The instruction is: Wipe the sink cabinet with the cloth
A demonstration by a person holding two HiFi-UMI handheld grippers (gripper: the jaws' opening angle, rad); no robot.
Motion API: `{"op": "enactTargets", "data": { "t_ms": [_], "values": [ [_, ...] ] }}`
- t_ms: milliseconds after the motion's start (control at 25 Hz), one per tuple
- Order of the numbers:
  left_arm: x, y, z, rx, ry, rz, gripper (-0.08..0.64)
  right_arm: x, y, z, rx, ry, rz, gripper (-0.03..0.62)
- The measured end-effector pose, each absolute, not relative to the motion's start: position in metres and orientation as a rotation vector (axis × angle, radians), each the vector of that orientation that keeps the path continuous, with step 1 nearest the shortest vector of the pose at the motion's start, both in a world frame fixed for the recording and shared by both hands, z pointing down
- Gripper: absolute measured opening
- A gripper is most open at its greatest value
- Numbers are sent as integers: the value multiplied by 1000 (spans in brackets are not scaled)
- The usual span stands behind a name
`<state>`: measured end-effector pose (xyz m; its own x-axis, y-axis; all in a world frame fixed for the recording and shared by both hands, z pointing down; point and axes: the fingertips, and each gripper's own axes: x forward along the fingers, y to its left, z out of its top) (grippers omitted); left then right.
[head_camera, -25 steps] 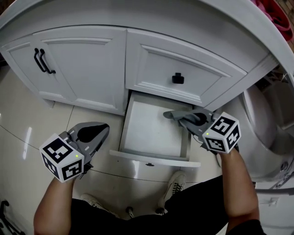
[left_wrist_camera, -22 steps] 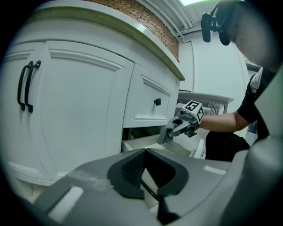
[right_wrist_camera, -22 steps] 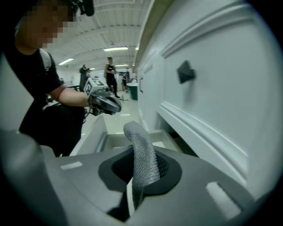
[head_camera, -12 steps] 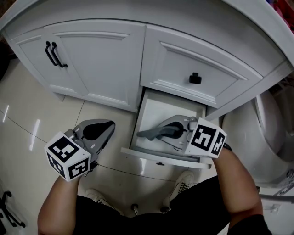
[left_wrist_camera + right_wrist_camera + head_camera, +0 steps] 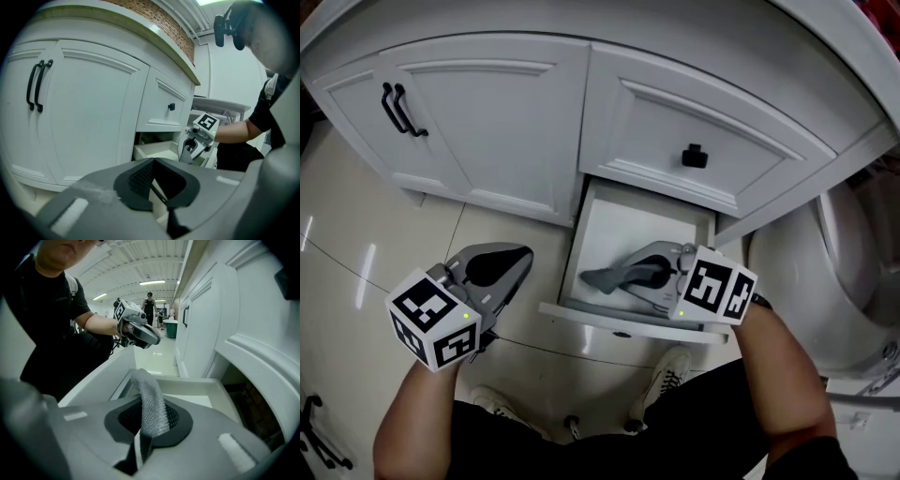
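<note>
My right gripper point(image 5: 144, 430) is clamped on the grey cloth point(image 5: 150, 401), whose knobbly strip stands up out of the jaws and curls over just ahead of them. The gripper is low inside the pulled-out bottom drawer point(image 5: 614, 220) of the sink cabinet point(image 5: 487, 141), with the cloth's free end pointing left over the white drawer floor; I cannot tell whether it touches. The drawer's front rail point(image 5: 619, 322) lies just beneath my wrist. Ahead and above sits a fixed drawer front with a square black knob point(image 5: 695, 156). My left gripper point(image 5: 492, 267) hangs over the glossy tiled floor point(image 5: 356, 234), to the left of the drawer and clear of it, its jaws together with nothing between them. Farther on from it stands the cabinet door, with its pair of black bar handles point(image 5: 397, 109).
</note>
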<state>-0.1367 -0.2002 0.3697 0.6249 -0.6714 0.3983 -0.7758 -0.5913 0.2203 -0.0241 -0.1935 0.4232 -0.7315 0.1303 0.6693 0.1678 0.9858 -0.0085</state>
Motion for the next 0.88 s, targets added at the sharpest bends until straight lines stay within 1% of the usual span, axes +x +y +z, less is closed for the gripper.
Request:
{"op": "enactTargets", "data": {
  "t_ms": [480,880],
  "values": [
    [-118,-205,372,2510,-1091,405,2,30,-195,419,-106,-2319,-60,25],
    [-129,-207,363,2470,-1125,321,2,69,-195,416,-19,-2293,-3,25]
  ]
}}
